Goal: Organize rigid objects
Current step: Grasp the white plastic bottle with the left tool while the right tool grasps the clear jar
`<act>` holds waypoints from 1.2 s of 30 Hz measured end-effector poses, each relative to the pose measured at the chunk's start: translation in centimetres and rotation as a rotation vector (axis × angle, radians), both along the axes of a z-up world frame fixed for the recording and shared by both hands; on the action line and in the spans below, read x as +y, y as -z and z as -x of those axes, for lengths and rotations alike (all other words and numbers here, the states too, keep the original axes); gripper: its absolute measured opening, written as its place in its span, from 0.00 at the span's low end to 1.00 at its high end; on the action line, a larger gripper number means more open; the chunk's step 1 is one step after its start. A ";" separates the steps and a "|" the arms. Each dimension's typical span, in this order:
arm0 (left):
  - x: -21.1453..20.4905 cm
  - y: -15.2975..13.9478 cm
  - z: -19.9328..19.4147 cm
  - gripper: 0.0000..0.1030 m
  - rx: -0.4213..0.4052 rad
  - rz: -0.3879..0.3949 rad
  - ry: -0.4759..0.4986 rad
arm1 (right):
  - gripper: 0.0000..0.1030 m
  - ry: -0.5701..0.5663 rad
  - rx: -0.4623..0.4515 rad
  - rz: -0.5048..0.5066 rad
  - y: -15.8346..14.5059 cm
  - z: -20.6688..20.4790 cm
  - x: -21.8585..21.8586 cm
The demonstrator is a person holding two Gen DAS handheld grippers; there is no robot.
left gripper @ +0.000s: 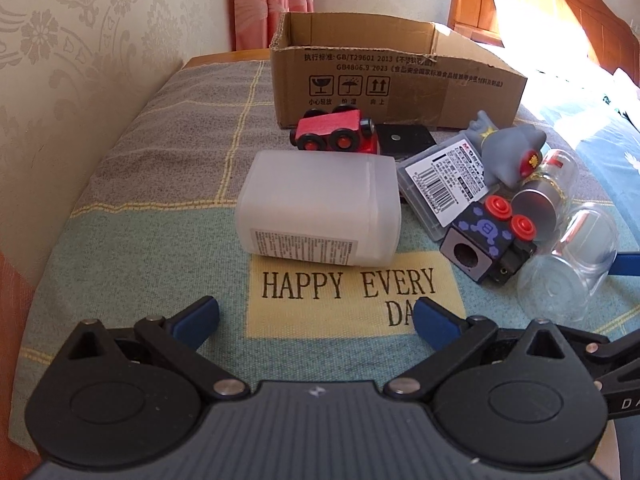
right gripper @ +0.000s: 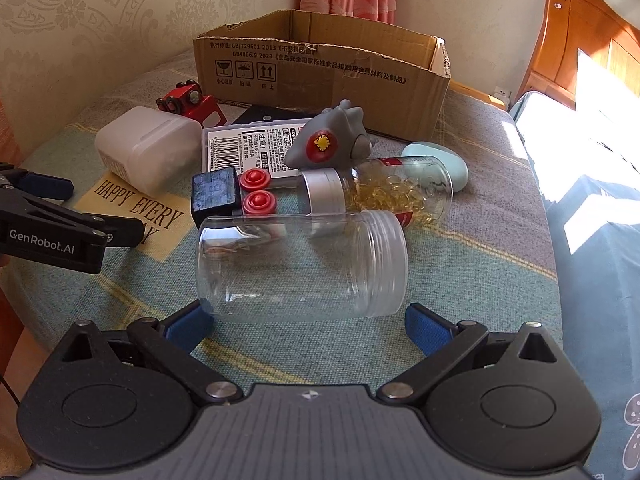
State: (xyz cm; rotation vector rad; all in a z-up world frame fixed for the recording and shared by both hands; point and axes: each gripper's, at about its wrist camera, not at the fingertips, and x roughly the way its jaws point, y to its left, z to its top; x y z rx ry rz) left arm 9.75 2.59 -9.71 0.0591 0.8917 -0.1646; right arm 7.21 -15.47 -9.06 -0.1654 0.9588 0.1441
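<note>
My right gripper (right gripper: 308, 326) gapes wide, clear jar (right gripper: 300, 264) lying just ahead; my left gripper (left gripper: 316, 318) gapes wide short of the white tub (left gripper: 316, 208).

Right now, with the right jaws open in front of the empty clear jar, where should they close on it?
Grip the clear jar mid-body, the right gripper coming straight ahead. It lies sideways, threaded mouth to the right, so close across the smooth wall, not the ends.
</note>
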 end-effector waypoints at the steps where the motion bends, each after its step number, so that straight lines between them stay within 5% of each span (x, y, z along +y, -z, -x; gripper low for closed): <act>1: 0.0 0.0 -0.1 1.00 -0.003 0.000 0.002 | 1.00 0.002 0.003 -0.010 0.1 -0.2 0.0; 13: 0.1 0.3 -1.5 1.00 -0.046 0.004 0.023 | 1.00 -0.008 -0.089 -0.047 0.7 0.8 -0.8; 23: -0.1 -0.7 -2.9 0.99 -0.137 -0.018 0.059 | 1.00 0.008 -0.090 -0.038 0.4 0.6 -0.5; 36: -0.7 -0.8 -4.5 0.97 -0.151 -0.039 0.076 | 1.00 0.017 -0.131 -0.047 -1.2 0.5 -0.3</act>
